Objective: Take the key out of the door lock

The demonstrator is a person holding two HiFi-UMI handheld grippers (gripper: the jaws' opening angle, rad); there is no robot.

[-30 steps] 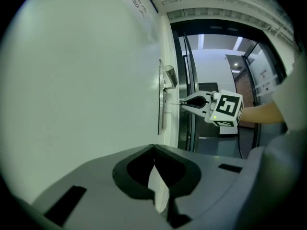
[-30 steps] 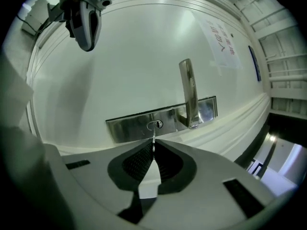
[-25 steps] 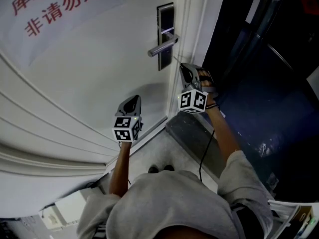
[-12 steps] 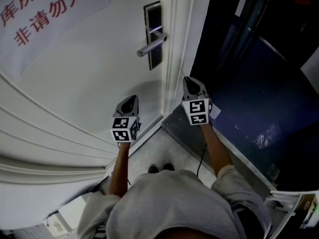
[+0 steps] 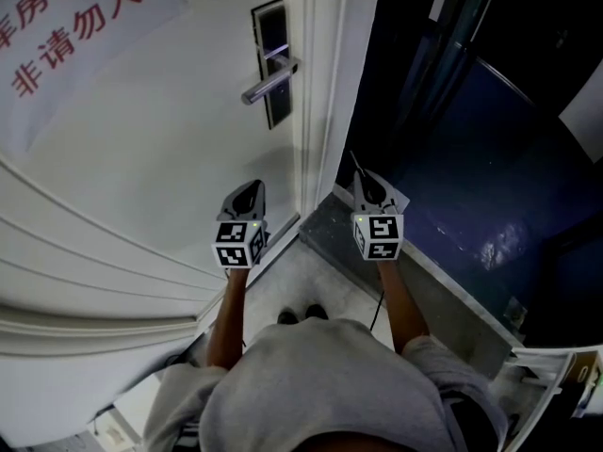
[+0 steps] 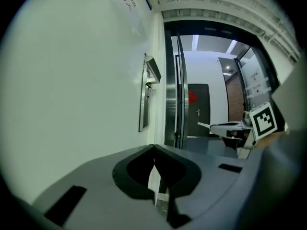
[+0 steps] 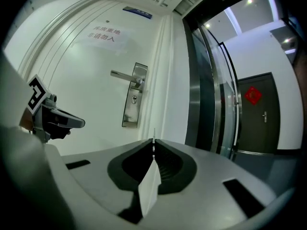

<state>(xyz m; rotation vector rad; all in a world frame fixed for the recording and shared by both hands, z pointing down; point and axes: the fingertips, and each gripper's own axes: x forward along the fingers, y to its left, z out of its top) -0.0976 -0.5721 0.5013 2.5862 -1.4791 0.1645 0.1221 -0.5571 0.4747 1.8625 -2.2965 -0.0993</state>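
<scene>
**Key out of the lock, pinched in the right gripper**

The right gripper (image 7: 153,146) had its jaws pressed together on a thin metal sliver, the key (image 7: 153,134). It showed edge-on and poked out just past the jaw tips. In the head view the same sliver stood up from that gripper's nose. It was below the lock plate (image 5: 271,64) and to its right, well apart from it, in front of a dark hallway (image 5: 490,158). The left gripper (image 6: 154,151) had its jaws closed with nothing between them. It hung below the lock plate and slightly to its left, near the white door (image 5: 160,158), though whether it touched the door could not be told.

On the lock plate, the keyhole (image 7: 134,99) sat under the lever handle (image 7: 125,75) and looked empty. Above and to the left of the plate, a paper notice (image 5: 66,22) with red characters was stuck to the door. Just right of the plate ran a white upright moulding (image 5: 320,83), and beyond that lay the hallway.

The removal step appeared done, with the key free of the lock and held in the right grip. What seemed left was only to carry the key off or set it down. That would call for a firm pinch, since a thin blade could slip or twist between the pads. It would also mean steering the protruding tip clear of the moulding.
</scene>
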